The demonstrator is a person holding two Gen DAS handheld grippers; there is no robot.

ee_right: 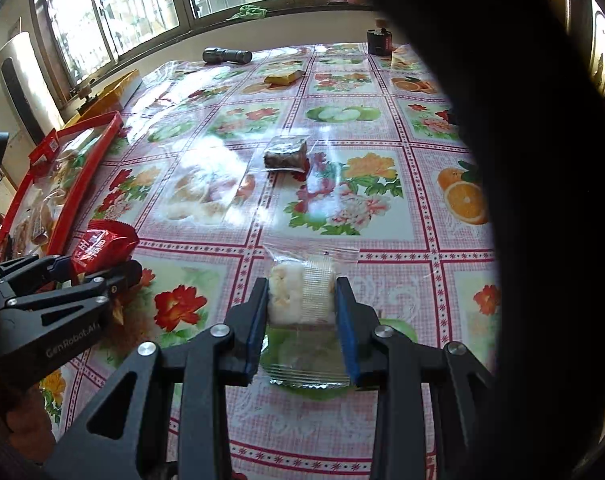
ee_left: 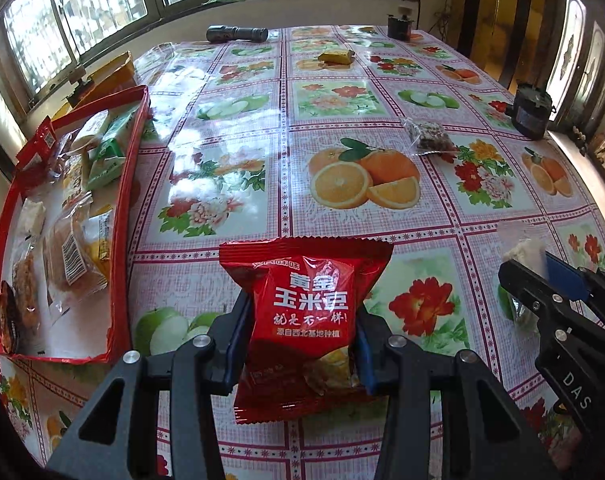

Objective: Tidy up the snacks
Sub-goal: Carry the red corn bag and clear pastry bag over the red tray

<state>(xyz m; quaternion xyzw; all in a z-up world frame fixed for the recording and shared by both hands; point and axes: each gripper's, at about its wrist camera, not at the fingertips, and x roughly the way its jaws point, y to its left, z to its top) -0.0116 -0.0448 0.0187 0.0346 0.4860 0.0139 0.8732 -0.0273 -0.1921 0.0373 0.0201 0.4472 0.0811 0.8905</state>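
My left gripper point(ee_left: 300, 320) is shut on a red corn-snack packet point(ee_left: 306, 312) and holds it above the table near the front. It also shows in the right wrist view point(ee_right: 98, 248). My right gripper point(ee_right: 302, 300) is shut on a clear-wrapped white rice cake point(ee_right: 300, 292), seen at the right edge of the left wrist view point(ee_left: 522, 254). A red tray point(ee_left: 126, 184) with several packed snacks lies at the table's left edge. A clear packet of dark snack point(ee_left: 430, 138) and a yellow wrapped bar point(ee_left: 336, 57) lie loose on the fruit-print tablecloth.
A black flashlight point(ee_left: 237, 34) lies at the far edge by the window. Two dark jars point(ee_left: 531, 110) point(ee_left: 399, 26) stand at the right and far right. A yellow box point(ee_left: 110, 76) sits behind the tray. A dark shape covers the right of the right wrist view.
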